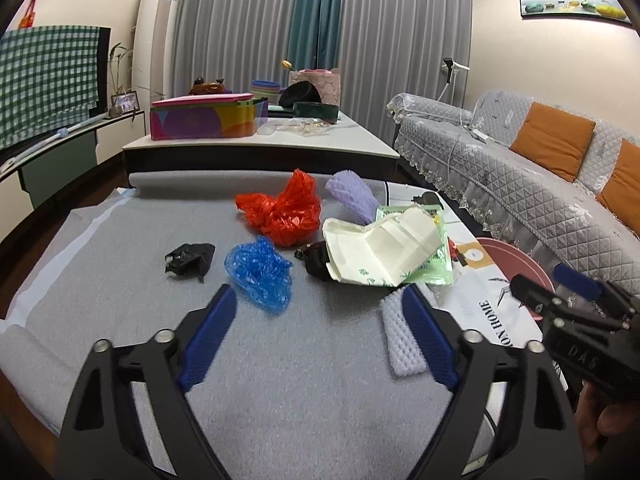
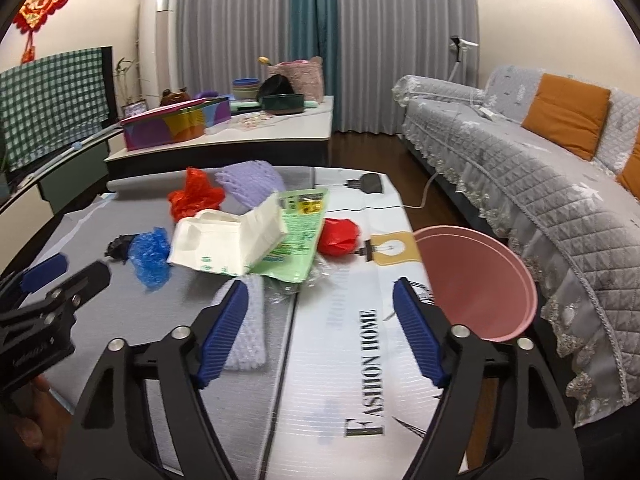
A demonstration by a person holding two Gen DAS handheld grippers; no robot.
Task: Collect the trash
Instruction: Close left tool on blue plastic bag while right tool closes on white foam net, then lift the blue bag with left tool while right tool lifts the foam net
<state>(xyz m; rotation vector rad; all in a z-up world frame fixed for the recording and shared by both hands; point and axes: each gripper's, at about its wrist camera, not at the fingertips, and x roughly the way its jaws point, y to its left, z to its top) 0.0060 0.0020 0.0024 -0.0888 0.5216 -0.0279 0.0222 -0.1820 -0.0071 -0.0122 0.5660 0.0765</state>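
Clearly I am only at the start. My left gripper (image 1: 316, 340) and right gripper (image 2: 320, 336) both hover with jaws spread, holding nothing. The white foam net (image 2: 244, 328) lies just beside them on the tabletop (image 1: 120, 280); the blue bag (image 1: 260, 272), cream paper bag (image 1: 380, 244) and red bag (image 1: 284, 208) lie further out. The pink bin (image 2: 480, 280) at the tabletop's right edge looks empty, so I judge nothing collected yet.

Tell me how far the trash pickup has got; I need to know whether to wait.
Barely begun. Done: nothing visible in the pink bin, though its inside is only partly seen. In hand: nothing; the left gripper and right gripper are open over the table. Left: the blue bag, red bag, black wad, white foam net, purple foam net and paper wrapper.
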